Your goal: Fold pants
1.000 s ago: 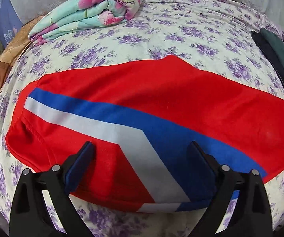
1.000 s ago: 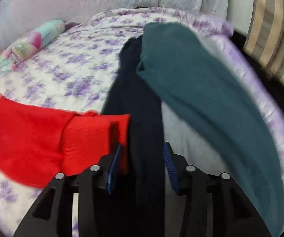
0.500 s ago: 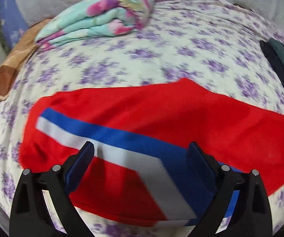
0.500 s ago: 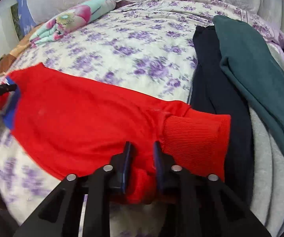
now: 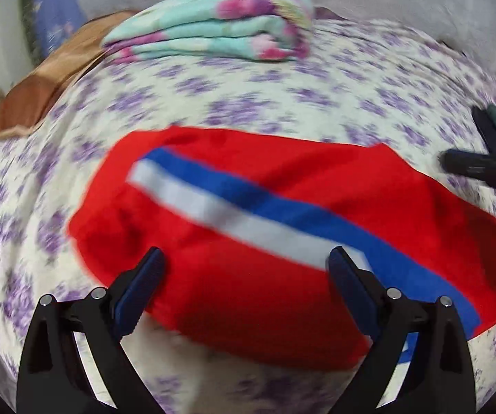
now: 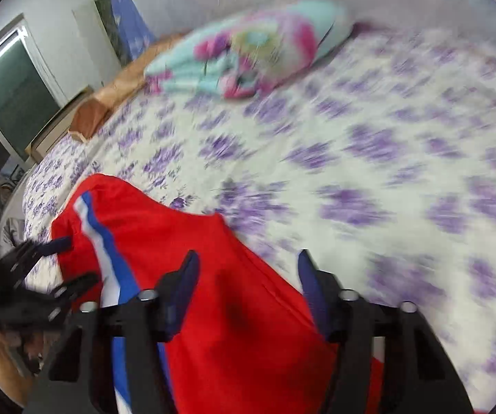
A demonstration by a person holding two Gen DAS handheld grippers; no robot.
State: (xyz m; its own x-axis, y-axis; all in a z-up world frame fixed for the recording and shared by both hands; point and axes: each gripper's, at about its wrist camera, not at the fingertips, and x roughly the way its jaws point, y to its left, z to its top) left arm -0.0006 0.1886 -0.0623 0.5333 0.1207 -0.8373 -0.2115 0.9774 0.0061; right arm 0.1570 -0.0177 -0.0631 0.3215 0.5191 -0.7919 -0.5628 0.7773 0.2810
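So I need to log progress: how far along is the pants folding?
Partly done. The red pants lie doubled over on the floral bedsheet, so one fold looks made. Nothing is gripped: left gripper and right gripper both hover open over them. Further folds remain.

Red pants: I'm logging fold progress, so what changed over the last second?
The right gripper, shut on the cuff half a second ago, now stands open over the red pants, having carried the leg end leftward across them. The left gripper stayed open above the waist end. The folded floral blanket kept its place.
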